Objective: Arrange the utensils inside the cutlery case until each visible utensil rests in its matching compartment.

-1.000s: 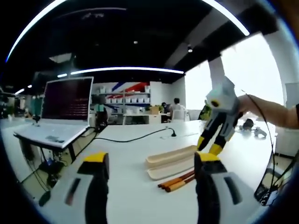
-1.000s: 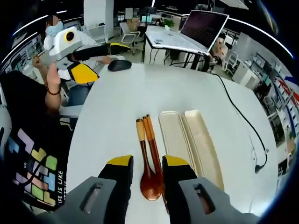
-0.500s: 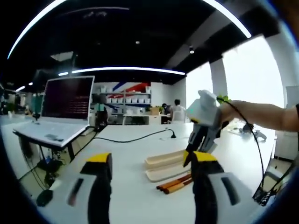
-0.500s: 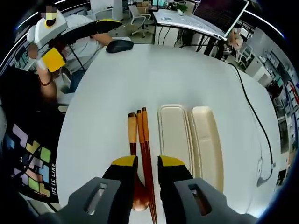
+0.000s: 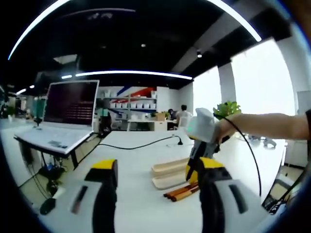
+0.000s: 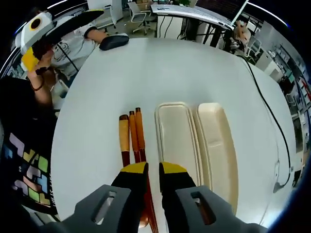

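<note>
Lying side by side on the white counter (image 6: pixel 160 68), a wooden spoon (image 6: pixel 124 138) and a pair of wooden chopsticks (image 6: pixel 138 131) run lengthwise along the right gripper view, handle ends pointing away from the camera, working ends hidden under the jaws. Just right of them sits the open cream cutlery case (image 6: pixel 177 138), its two long halves parallel to the utensils, both halves bare inside; lid half (image 6: pixel 218 143) touches the tray half along one long edge. Right gripper (image 6: pixel 153 168), yellow-tipped, hangs low over the chopstick shafts with jaws drawn close, a narrow gap between them straddling the sticks; whether they actually pinch the wood cannot be told. Left gripper (image 5: pixel 155 167) is held well off to the side, jaws wide apart, holding nothing. In the left gripper view the case (image 5: pixel 170 172) and utensil handle ends (image 5: pixel 177 192) sit past its right jaw, with the right gripper (image 5: pixel 192 170) down on them. A black cable (image 6: pixel 265 121) trails across the counter's far side; a dark mouse (image 6: pixel 114 41) rests near the far edge. No legible writing on case or utensils.
</note>
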Motion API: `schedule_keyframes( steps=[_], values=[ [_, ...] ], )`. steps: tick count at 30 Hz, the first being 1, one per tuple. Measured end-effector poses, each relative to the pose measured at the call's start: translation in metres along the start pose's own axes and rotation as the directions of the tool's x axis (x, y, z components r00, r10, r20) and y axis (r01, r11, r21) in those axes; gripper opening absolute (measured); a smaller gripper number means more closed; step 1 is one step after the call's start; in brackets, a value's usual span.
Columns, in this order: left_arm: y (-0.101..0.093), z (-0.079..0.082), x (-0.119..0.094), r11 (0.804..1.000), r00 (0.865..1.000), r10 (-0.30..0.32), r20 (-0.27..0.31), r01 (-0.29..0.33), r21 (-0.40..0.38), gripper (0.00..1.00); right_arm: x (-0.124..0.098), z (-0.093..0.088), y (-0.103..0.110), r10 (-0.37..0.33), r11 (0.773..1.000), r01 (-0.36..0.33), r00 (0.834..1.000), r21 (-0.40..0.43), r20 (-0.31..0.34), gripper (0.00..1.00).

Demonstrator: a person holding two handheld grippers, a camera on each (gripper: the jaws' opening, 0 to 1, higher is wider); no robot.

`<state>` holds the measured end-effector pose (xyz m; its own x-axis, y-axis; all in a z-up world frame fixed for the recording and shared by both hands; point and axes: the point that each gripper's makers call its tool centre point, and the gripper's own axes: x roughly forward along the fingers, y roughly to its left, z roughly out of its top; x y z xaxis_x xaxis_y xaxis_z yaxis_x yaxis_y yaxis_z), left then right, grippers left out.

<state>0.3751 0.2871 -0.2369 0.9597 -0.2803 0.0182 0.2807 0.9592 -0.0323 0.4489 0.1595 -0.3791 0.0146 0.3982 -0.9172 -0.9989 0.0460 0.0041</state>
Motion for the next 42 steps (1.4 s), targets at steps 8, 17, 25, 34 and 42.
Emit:
schedule_keyframes(
  steps=[8, 17, 25, 34, 42],
  values=[
    [0.003, -0.004, 0.003, 1.0, 1.0, -0.005, -0.015, 0.005, -0.008, 0.7, -0.001, -0.002, 0.004, 0.026, 0.999, -0.027, 0.999, -0.019, -0.027, 0.09],
    [0.004, -0.003, 0.001, 1.0, 1.0, -0.002, -0.013, 0.002, -0.006, 0.7, 0.004, -0.011, 0.006, 0.053, 0.998, -0.055, 0.99, -0.011, -0.133, 0.09],
    [0.008, -0.004, 0.002, 1.0, 1.0, 0.002, -0.014, -0.002, -0.012, 0.7, 0.009, -0.003, -0.001, 0.002, 0.999, -0.009, 0.983, -0.039, -0.182, 0.07],
    [0.012, -0.007, 0.002, 1.0, 1.0, 0.015, -0.023, -0.016, -0.017, 0.7, 0.007, -0.004, 0.002, -0.001, 0.96, -0.054, 0.981, -0.274, -0.194, 0.03],
    [0.009, -0.02, 0.008, 1.0, 0.998, 0.008, -0.058, -0.008, -0.006, 0.69, 0.007, -0.005, 0.001, -0.011, 0.992, -0.004, 0.993, -0.126, -0.116, 0.03]
  ],
)
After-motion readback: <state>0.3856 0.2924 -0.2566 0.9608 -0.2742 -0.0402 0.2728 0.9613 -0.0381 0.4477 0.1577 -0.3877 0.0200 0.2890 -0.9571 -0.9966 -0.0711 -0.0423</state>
